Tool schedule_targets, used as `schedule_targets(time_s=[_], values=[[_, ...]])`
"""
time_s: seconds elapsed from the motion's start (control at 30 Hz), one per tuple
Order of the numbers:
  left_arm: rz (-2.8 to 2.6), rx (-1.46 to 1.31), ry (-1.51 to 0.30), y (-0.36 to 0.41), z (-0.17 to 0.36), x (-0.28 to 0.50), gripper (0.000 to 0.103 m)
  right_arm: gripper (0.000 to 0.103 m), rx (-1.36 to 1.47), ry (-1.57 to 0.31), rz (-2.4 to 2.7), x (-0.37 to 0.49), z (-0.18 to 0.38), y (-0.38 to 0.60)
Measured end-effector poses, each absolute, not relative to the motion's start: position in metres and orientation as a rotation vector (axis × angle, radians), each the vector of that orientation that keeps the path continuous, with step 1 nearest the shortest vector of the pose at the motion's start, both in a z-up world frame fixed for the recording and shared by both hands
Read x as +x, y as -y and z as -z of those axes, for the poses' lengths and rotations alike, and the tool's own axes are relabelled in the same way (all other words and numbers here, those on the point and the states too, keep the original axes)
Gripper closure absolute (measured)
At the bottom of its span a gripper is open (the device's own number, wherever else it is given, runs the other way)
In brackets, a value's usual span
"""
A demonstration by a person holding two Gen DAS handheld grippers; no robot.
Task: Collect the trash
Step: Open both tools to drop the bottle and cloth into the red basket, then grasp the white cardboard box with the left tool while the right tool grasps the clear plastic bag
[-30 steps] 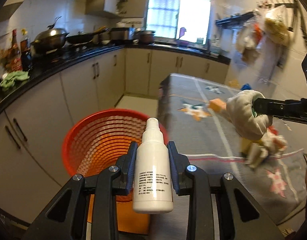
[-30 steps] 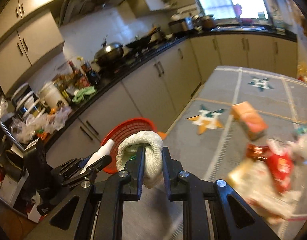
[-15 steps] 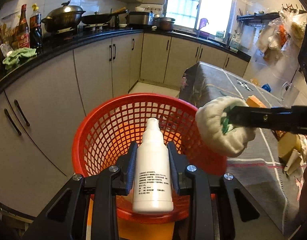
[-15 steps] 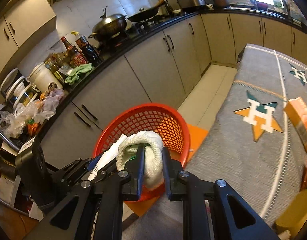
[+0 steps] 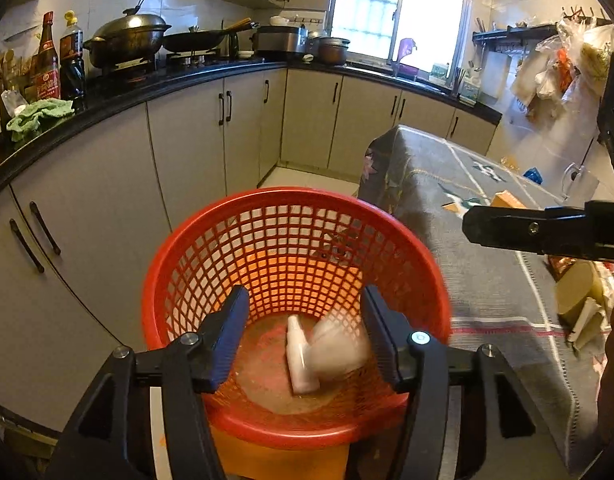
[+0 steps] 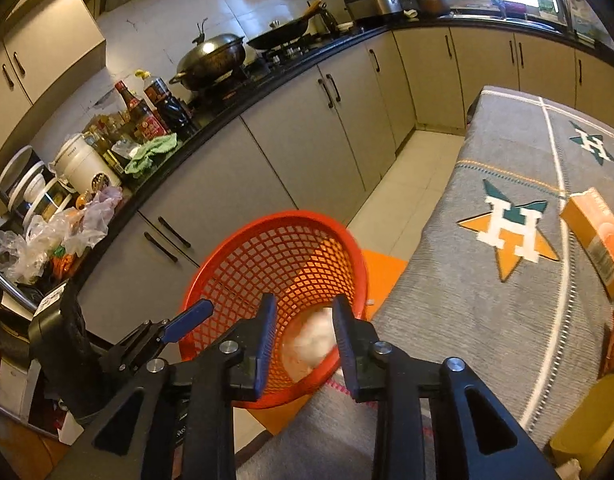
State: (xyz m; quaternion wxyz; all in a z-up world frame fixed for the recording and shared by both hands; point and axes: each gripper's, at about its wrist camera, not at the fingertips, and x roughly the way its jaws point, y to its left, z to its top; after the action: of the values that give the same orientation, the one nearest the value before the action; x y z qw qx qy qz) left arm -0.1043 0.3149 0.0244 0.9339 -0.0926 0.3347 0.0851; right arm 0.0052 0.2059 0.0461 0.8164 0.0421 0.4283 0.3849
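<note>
A red mesh basket stands on the floor beside the table. In it lie a white bottle and a blurred white wad of cloth, both loose. My left gripper hangs over the basket, its jaws opening with nothing between them. In the right wrist view my right gripper is above the basket rim, jaws opening, and the white wad shows blurred below them, free of the pads. The right gripper's finger reaches in from the right in the left wrist view.
A grey cloth covers the table on the right, with an orange box and wrappers on it. Grey cabinets and a cluttered black counter run along the left. An orange mat lies under the basket.
Both grippers opened. The white bottle dropped out of the left one and the white wad out of the right one, and both now lie in the basket.
</note>
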Motion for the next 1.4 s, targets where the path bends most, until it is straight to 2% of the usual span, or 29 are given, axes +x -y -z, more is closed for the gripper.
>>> schedule_targets(time_s=[0.23, 0.53, 0.97, 1.2, 1.4], values=[[-0.140, -0.193, -0.646, -0.286, -0.042, -0.122, 0.045, 0.072, 0.118, -0.864, -0.794, -0.017, -0.061, -0.153], [0.002, -0.145, -0.633, -0.205, -0.060, -0.126, 0.043, 0.071, 0.207, -0.770, -0.721, -0.046, -0.082, -0.052], [0.198, -0.054, -0.696, -0.096, -0.049, -0.110, 0.041, 0.069, 0.408, -0.739, -0.458, -0.053, -0.072, 0.123], [0.281, 0.012, -0.706, -0.061, -0.044, -0.105, 0.041, 0.067, 0.455, -0.755, -0.419, -0.054, -0.056, 0.157], [0.284, -0.033, -0.790, -0.063, -0.030, -0.075, 0.041, 0.066, 0.455, -0.750, -0.397, -0.048, -0.053, 0.166]])
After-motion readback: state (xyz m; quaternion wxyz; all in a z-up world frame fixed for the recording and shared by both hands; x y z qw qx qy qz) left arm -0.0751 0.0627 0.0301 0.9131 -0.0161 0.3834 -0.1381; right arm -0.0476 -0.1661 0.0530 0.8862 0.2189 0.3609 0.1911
